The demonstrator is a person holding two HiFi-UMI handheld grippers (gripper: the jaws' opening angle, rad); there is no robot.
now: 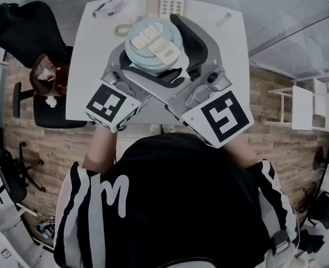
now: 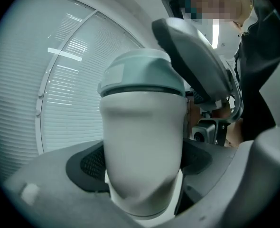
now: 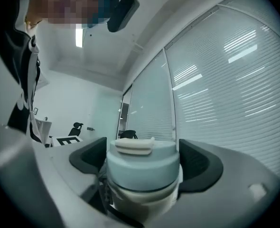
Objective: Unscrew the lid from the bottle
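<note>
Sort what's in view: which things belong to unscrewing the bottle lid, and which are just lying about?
In the job: bottle, in the left gripper; lid, in the right gripper.
Lying about: keypad and tape roll on the table; chair beside it.

White table (image 1: 92,49) bears a white keypad device (image 1: 172,1).

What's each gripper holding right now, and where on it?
The left gripper clamps the bottle by its white body, below the lid; the right gripper clamps the lid by its sides.
</note>
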